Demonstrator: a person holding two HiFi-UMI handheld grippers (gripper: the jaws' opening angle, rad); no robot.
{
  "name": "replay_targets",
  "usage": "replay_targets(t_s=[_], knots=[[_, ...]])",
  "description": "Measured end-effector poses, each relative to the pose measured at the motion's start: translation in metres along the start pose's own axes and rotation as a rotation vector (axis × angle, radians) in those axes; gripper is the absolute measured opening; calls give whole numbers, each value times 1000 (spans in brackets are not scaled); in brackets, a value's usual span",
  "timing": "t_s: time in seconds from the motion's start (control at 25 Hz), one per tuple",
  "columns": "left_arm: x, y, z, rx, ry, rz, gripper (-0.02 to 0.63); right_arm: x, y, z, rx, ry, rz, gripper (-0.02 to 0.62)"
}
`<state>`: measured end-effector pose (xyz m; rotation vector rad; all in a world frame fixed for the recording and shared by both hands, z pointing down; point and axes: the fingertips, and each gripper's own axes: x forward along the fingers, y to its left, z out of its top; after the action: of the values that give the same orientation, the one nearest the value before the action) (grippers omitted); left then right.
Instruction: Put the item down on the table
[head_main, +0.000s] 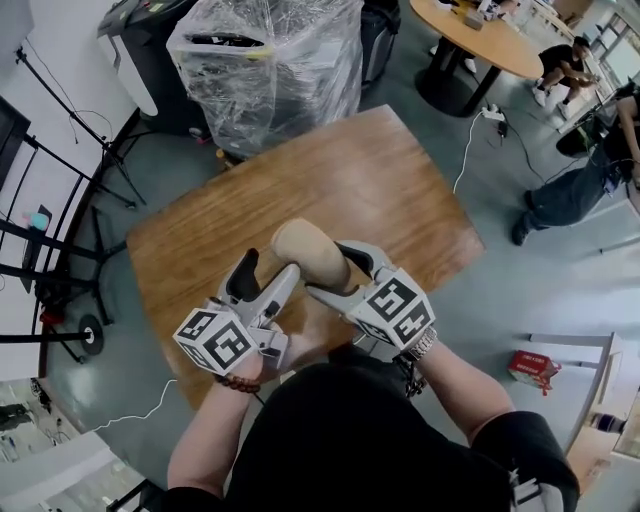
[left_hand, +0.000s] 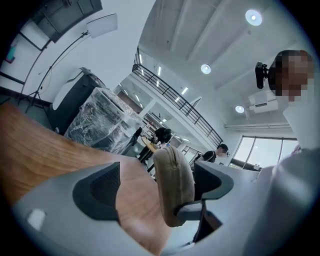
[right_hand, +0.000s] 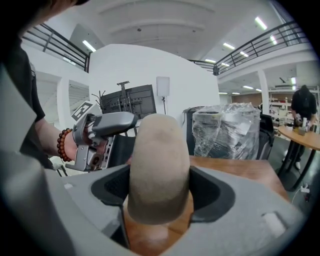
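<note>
My right fingers are closed on the tan pouch, one pad on each broad side and squeezing it near its lower end, so most of it stands up past the tips. I hold it just over the near part of the wooden table; whether its bottom touches the wood I cannot tell. My left fingers are spread as wide as they go and hold nothing. In the left gripper view the pouch shows in the gap between them, but neither pad presses on it. The pouch looks like soft padded fabric with a seam or zip along one edge. I judge it light and squashy, with a slightly fuzzy surface that should not slip from the pads. It gives under pressure instead of cracking, so the grip can be gentle. The flat sides across its thickness are the best place to hold it, as my right fingers do now. Being soft and narrow, it may topple if set down on end, so laying it flat seems safer.
</note>
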<state>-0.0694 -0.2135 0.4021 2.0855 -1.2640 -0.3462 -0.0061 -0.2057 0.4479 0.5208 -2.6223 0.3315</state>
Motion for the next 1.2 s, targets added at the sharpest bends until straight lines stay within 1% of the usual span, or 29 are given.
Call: replay_targets(t_s=[0.12, 0.32, 0.68, 0.76, 0.88, 1.0, 1.2], knots=[[17, 6, -2, -1, 8, 31, 464, -5, -37, -4, 22, 12, -30, 341], [43, 11, -9, 30, 35, 71, 405, -13, -102, -18, 57, 55, -99, 341], [85, 18, -24, 65, 99, 106, 288, -16, -208, -36, 105, 112, -228, 341], [90, 18, -26, 75, 110, 117, 260, -15, -229, -42, 115, 129, -250, 341], [94, 21, -29, 95, 124, 132, 197, -11, -260, -54, 124, 160, -282, 341], [95, 24, -34, 104, 148, 149, 165, -5, -293, -66, 135, 189, -312, 341], [93, 26, -36, 154, 170, 175, 87, 7, -343, -81, 139, 241, -363, 341]])
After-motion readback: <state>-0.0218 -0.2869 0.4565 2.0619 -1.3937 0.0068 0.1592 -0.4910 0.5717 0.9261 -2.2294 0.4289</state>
